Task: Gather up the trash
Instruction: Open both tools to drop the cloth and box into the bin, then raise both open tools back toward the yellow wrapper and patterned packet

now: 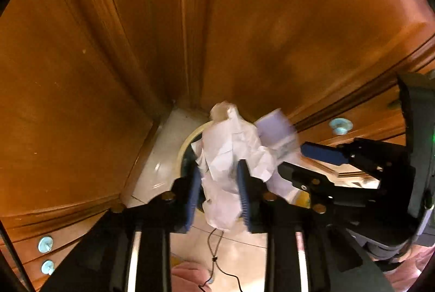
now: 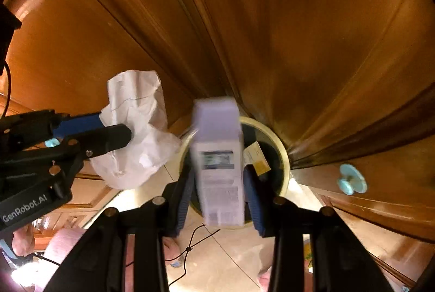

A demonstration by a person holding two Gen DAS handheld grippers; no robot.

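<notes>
Trash hangs over the round bin (image 2: 284, 156) by the wooden cabinets (image 1: 272, 20): my left gripper (image 1: 218, 196) brackets crumpled paper (image 1: 231, 156), my right gripper (image 2: 220, 199) brackets a white carton (image 2: 220, 164), pad contact unclear through blur.

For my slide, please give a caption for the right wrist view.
Right gripper with box above bin, paper beside.

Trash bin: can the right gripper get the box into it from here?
Probably yes. The right gripper hangs above the open trash bin, the box points into it, and nothing lies between.
</notes>
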